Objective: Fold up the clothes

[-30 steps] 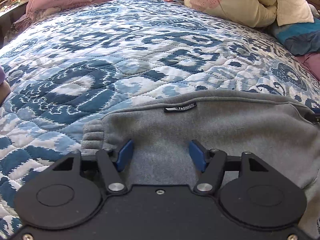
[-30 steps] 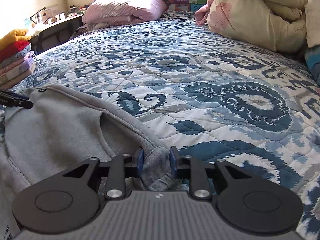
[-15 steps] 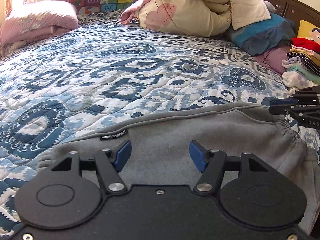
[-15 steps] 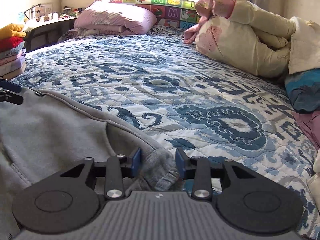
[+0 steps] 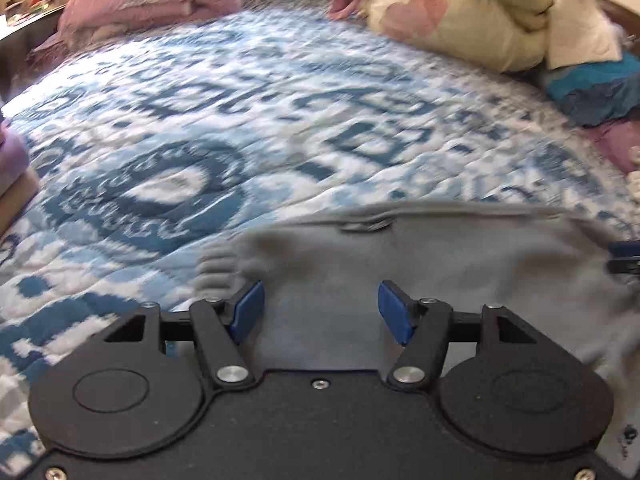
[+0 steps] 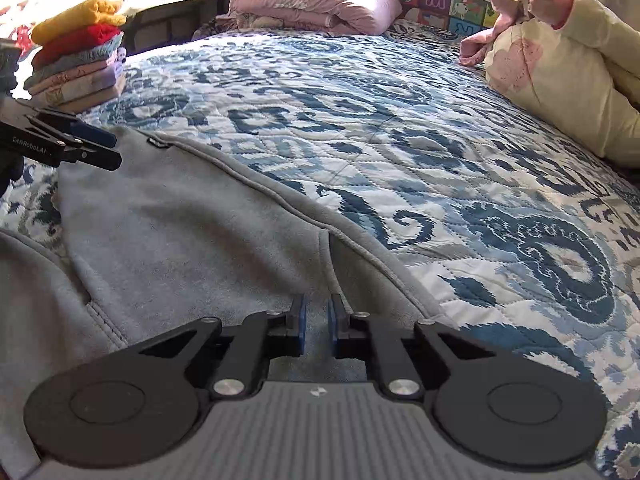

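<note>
A grey fleece garment (image 6: 192, 216) lies spread on the blue patterned quilt (image 6: 360, 128); it also shows in the left wrist view (image 5: 440, 260). My left gripper (image 5: 321, 312) is open above the garment near its ribbed cuff (image 5: 218, 268); its tip shows in the right wrist view (image 6: 94, 148). My right gripper (image 6: 316, 326) has its jaws nearly together over the garment's fabric near a seam (image 6: 328, 256). I cannot tell whether cloth is pinched between them.
A stack of folded clothes (image 6: 76, 56) sits at the far left of the bed. A pink pillow (image 6: 316, 0) and a cream bedding bundle (image 6: 560, 72) lie at the head. Blue and purple bedding (image 5: 592, 92) lies at the right.
The right gripper's jaws have closed from a wider gap and moved off the cuff onto flat fabric. The left gripper swung back to the left, still open; its view is blurred by motion.
</note>
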Demonstrator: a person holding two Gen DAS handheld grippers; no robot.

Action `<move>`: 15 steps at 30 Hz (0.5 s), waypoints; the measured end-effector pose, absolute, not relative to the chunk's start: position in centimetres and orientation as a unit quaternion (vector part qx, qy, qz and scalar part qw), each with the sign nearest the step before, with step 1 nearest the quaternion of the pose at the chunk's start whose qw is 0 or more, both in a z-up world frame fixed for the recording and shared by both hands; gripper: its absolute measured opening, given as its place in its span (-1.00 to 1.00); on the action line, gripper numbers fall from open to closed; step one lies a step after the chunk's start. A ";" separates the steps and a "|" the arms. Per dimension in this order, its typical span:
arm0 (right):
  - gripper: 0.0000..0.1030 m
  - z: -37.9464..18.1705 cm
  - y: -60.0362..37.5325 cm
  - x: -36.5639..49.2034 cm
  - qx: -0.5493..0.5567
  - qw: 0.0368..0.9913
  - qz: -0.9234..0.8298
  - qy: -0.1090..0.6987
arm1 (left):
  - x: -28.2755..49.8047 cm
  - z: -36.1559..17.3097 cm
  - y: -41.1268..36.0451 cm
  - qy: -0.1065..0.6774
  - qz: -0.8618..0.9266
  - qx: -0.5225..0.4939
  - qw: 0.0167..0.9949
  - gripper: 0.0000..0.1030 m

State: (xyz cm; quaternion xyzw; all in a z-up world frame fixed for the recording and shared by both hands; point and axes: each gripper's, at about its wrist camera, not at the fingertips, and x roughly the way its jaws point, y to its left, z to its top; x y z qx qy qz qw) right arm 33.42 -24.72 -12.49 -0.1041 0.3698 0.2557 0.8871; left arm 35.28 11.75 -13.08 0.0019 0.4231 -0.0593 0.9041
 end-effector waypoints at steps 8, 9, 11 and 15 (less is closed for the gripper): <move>-0.40 -12.2 -28.6 26.4 -0.122 0.905 0.237 0.332 | 25.0 -7.9 12.1 0.297 -0.113 0.029 0.948 0.31; -0.29 -12.3 -28.5 25.6 -0.140 0.903 0.241 0.327 | 23.5 -7.9 12.3 0.296 -0.116 0.034 0.947 0.31; -0.23 -12.5 -28.3 23.8 -0.175 0.899 0.248 0.316 | 20.3 -8.0 12.9 0.294 -0.117 0.041 0.948 0.31; -0.19 -13.0 -28.0 20.3 -0.245 0.887 0.261 0.292 | 14.1 -8.6 13.6 0.294 -0.110 0.062 0.948 0.36</move>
